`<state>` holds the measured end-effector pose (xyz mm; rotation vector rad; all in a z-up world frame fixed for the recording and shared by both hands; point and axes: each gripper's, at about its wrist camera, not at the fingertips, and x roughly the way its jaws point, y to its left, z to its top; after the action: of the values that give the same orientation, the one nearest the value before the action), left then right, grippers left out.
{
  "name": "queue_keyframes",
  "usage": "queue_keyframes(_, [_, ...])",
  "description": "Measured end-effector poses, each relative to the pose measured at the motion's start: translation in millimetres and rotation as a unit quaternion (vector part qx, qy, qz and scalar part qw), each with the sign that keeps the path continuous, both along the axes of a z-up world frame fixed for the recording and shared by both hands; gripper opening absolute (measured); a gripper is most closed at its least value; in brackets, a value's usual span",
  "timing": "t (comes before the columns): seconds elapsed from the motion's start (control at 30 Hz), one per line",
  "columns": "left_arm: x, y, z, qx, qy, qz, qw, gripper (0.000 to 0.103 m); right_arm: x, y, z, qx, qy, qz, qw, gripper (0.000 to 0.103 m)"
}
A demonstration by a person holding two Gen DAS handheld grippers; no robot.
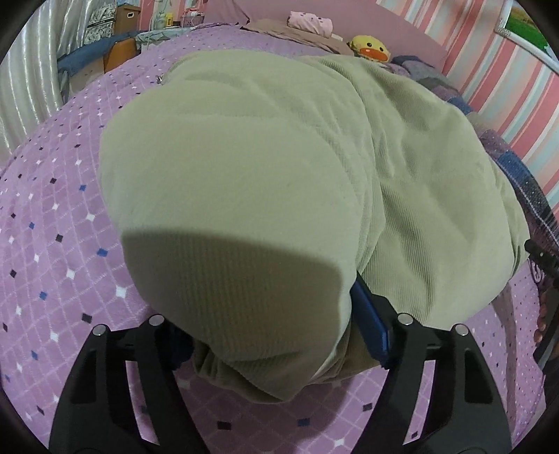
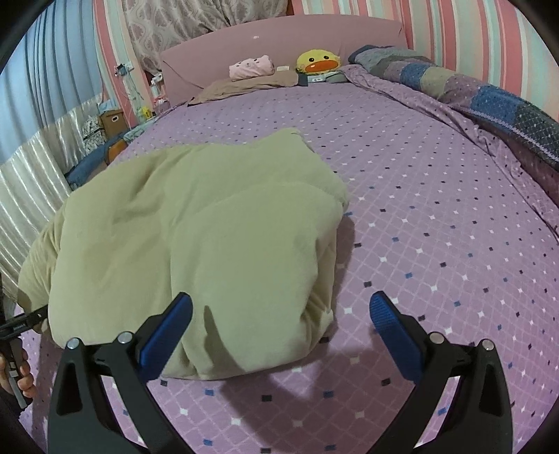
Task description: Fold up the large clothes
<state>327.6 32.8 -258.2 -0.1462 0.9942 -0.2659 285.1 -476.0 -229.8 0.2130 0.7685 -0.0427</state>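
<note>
A purple diamond-patterned bed (image 2: 436, 195) is filling the room, a pink headboard (image 2: 279, 38) standing at the far end, striped wallpaper (image 2: 471, 31) running behind, curtains (image 2: 38, 90) hanging left.

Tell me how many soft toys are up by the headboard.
2: a yellow duck plush near the patchwork quilt, and a pink plush to its left, lying on the brown pillow. Others may be hidden behind the bedding.

garment (image 2: 195, 223): pale olive ribbed knit | folded, bunched, rumpled | lying on bed (image 2: 419, 216), toward its foot-end left side
</note>
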Motion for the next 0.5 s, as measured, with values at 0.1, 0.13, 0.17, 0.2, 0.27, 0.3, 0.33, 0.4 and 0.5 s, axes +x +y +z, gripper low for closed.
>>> queue_keyframes(0.1, [1,-3,2,0.01,0.005,0.001,0.9999,0.075,12,-4,2,0.004,-0.005,0.009,1.0,0.101])
queue_keyframes(0.13, [3,-4,2,0.012,0.006,0.001,0.9999,0.075,16,-5,0,0.009,-0.001,0.013,1.0,0.101])
queue_keyframes(0.17, [4,-5,3,0.013,0.008,0.002,0.9999,0.075,22,-7,-3,0.016,0.006,0.017,1.0,0.101])
queue_keyframes(0.2, [5,-5,3,0.013,0.011,0.003,0.9999,0.075,29,-8,-8,0.024,0.017,0.021,0.999,0.101])
queue_keyframes(0.27, [6,-5,5,0.015,0.013,0.004,0.9998,0.075,39,-12,-22,0.049,0.032,0.034,0.998,0.101])
queue_keyframes(0.3, [6,-6,5,0.018,0.014,0.004,0.9997,0.075,41,-12,-27,0.058,0.035,0.038,0.997,0.101])
queue_keyframes(0.33, [6,-6,5,0.019,0.014,0.004,0.9997,0.075,43,-14,-33,0.07,0.039,0.043,0.996,0.101])
queue_keyframes(0.4, [13,-16,7,0.02,0.016,0.006,0.9997,0.075,45,-18,-42,0.094,0.04,0.049,0.994,0.101])
queue_keyframes(0.5, [27,-33,8,0.022,0.018,0.01,0.9995,0.076,44,-21,-53,0.129,0.041,0.056,0.989,0.101])
